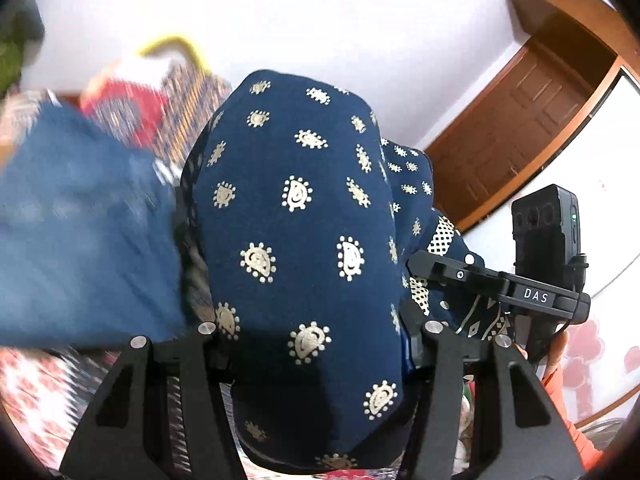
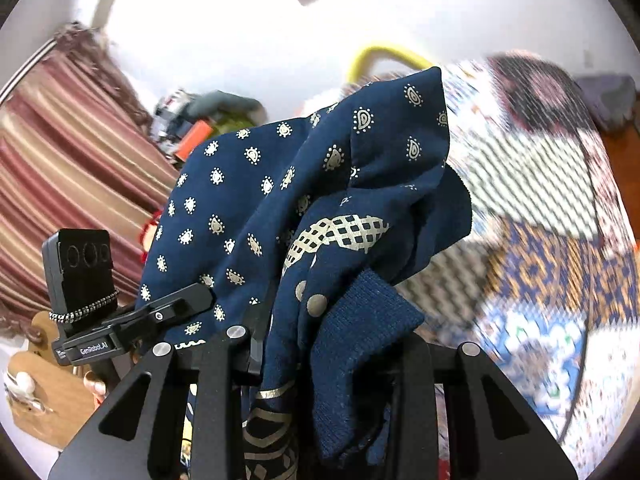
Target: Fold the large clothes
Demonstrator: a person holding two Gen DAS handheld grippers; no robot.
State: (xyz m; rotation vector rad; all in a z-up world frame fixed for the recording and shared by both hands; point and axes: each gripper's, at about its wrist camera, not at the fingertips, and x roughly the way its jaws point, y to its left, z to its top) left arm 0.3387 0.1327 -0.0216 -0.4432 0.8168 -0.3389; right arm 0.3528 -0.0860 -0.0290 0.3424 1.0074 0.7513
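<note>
Navy garment (image 2: pixel 256 216) bunched (no clear long axis), between both hand-held grippers.

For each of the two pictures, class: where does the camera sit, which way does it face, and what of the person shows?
Left wrist: sits behind the left tongs, facing along them into the navy printed garment; fingertips show at right.
Right wrist: sits behind the right tongs, facing the same garment; fingers show lower left.
Shared: the garment, yellow hanger.
</note>
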